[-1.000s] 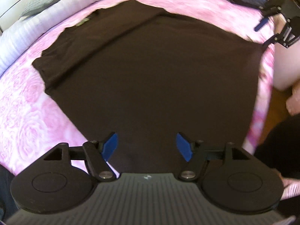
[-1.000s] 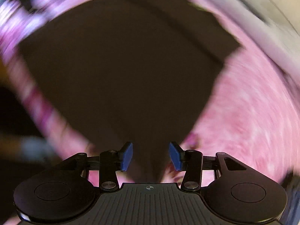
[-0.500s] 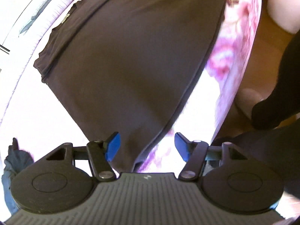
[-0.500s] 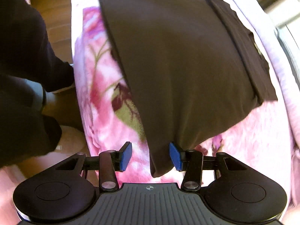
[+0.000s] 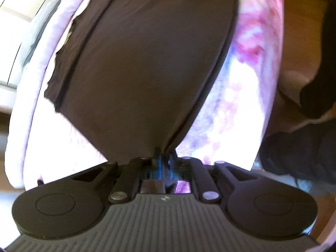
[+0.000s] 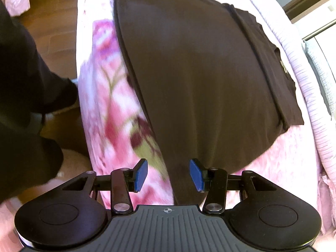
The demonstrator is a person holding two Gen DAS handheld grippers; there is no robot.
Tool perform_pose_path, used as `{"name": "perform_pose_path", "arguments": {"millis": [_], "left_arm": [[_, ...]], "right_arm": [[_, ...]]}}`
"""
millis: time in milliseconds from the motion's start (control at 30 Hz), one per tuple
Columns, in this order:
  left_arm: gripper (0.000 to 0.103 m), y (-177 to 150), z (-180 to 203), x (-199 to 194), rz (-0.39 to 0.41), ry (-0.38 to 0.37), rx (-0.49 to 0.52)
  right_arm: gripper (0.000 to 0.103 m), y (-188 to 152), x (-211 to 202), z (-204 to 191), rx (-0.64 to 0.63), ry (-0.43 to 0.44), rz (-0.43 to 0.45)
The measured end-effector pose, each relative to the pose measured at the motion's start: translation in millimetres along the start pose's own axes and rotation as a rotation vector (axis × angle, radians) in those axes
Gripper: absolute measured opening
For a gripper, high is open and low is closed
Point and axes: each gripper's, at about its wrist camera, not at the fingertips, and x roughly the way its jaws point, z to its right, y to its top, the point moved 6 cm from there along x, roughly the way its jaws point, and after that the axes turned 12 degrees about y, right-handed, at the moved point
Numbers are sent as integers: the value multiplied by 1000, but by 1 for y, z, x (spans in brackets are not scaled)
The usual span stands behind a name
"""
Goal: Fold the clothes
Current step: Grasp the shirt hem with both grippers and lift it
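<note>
No readable text, brand or number in either view

The dark shirt (image 6: 205, 79) carries a small yellowish neck tag (image 6: 284, 66), seen also in the left wrist view (image 5: 68, 35), but it is too small and blurred to read; each device body bears only a small round crosshair mark (image 6: 167, 210) (image 5: 163, 198) on its ribbed top, a symbol with no letters or digits

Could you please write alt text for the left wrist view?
The left hand-held gripper is shut on the near corner of a dark brown garment spread flat on a pink floral bedspread. Wooden floor shows at right.
</note>
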Motion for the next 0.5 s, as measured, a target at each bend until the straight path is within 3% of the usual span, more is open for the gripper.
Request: {"name": "perform_pose_path", "arguments": {"millis": [67, 233, 300, 433, 500], "left_arm": [[5, 2, -11, -2, -13, -19, -81], [4, 10, -63, -9, -67, -125, -400], [4, 12, -82, -11, -73, -152, -482], [4, 17, -100, -14, -52, -158, -480], [4, 16, -103, -14, -44, -155, -462]], "right_arm": [[48, 18, -1, -4, 5, 3, 60], [50, 77, 12, -15, -7, 21, 183], [50, 93, 21, -17, -17, 7, 194], [49, 109, 40, -15, -26, -44, 179], [38, 89, 44, -2, -12, -97, 126]]}}
